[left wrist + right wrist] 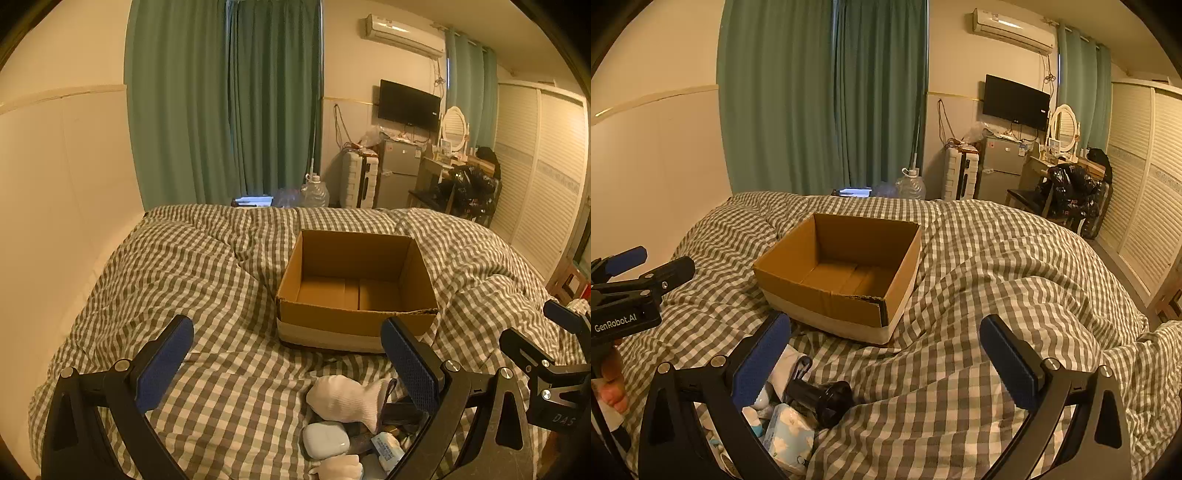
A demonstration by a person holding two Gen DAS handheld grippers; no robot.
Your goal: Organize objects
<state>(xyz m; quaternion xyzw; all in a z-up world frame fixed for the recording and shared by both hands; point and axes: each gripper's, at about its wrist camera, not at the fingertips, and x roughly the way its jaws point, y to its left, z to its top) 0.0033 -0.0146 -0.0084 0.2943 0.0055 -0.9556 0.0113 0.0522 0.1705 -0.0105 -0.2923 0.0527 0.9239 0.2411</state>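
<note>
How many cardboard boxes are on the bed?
1. The open cardboard box sits on the checked bedcover, beyond the pile of small items. No others show.

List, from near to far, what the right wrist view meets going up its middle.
Black cylinder → cardboard box → water jug → green curtain.

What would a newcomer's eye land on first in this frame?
Probably the open cardboard box, sitting empty mid-bed on the checked duvet. Next, the small heap of clutter nearest the cameras, with a white sock on top. Both the left tongs and right tongs are open, holding nothing.
</note>
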